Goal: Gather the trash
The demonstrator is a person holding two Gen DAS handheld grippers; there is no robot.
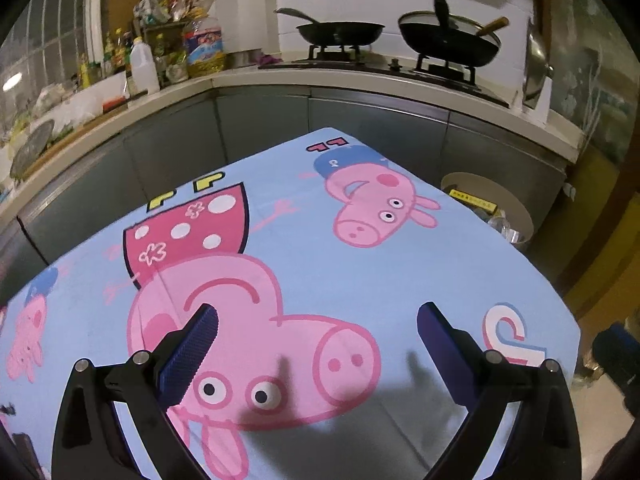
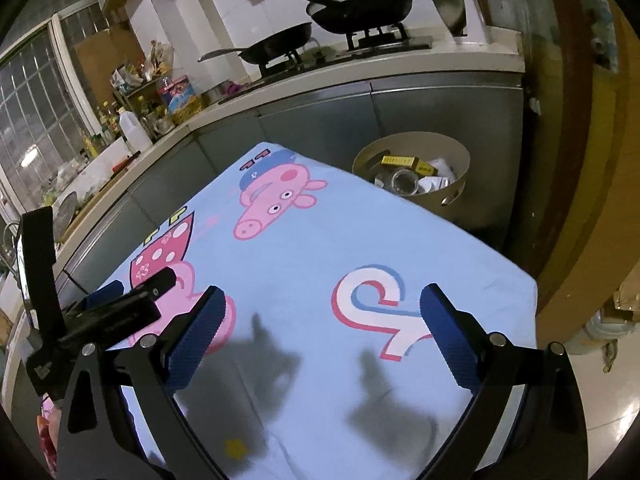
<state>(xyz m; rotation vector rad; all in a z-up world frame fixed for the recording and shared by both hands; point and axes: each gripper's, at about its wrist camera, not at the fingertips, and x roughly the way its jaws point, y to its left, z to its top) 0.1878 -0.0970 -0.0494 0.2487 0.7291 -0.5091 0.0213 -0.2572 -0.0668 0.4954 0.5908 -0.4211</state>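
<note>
Small kitchen with white tiled walls [image 2: 192, 12], grey cabinets [image 1: 360, 120] under a pale worktop [image 2: 460, 56], and two dark pans on the stove [image 1: 400, 64]. Barred window [image 2: 32, 112] on the left, glossy floor [image 2: 608, 392] on the right.

Place: a home kitchen.
Cooking: gas stove [image 1: 384, 65] on the counter [image 1: 240, 76], carrying a frying pan [image 1: 340, 32] and a lidded wok [image 1: 450, 38].
Supplies: oil bottle [image 1: 205, 50] and condiment bottles at the counter's corner.
Cabinets: grey doors [image 2: 320, 120] below.
Table: cartoon-pig cloth [image 1: 360, 260].
Floor: waste bin [image 2: 416, 176] beside the table's far corner.
</note>
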